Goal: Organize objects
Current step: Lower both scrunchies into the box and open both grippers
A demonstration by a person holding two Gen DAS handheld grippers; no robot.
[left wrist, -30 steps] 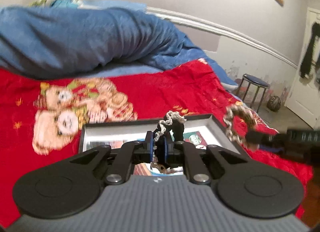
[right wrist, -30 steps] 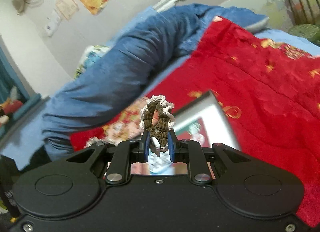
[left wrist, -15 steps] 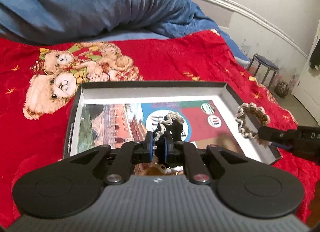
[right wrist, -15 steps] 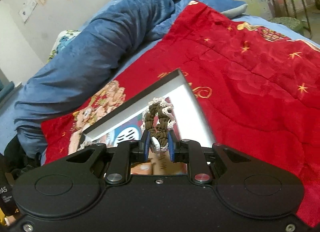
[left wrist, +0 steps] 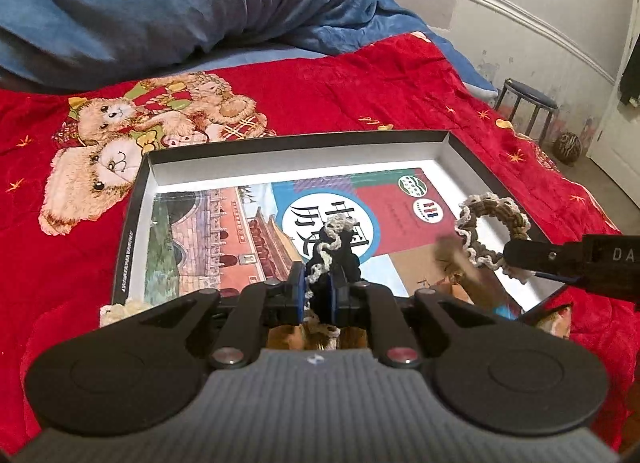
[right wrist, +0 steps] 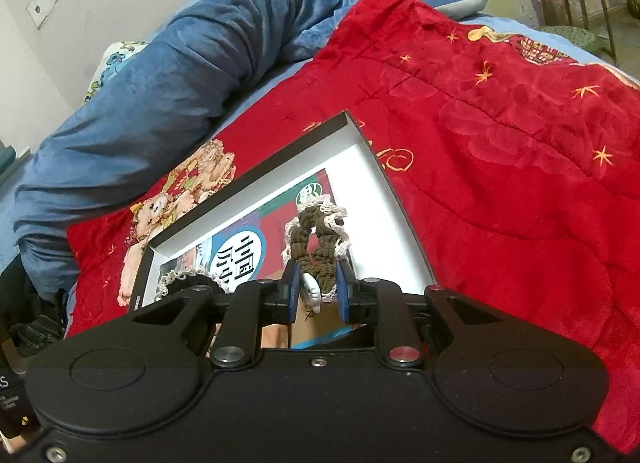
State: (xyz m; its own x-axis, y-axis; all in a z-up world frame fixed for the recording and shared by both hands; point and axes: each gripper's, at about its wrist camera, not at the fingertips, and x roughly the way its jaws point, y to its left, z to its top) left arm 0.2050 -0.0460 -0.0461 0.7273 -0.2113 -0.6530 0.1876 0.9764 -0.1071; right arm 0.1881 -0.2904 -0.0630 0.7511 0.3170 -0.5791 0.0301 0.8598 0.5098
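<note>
Black scrunchie [left wrist: 334, 247], pinched tight in the left claw [left wrist: 316, 295], sticking up and forward past the blue pads. Brown scrunchie [right wrist: 318, 247], pinched in the right claw [right wrist: 318, 291], ring standing up on its edge. Both now hanging right over the flat box [left wrist: 132, 231] on the red blanket [left wrist: 360, 95]; a second ago much higher, with the box just peeking. Looks close to drop time. Book [left wrist: 224, 239] lying flat inside.

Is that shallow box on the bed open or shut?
Open. The box has no lid on; its white walls and a printed book lying inside show.
</note>
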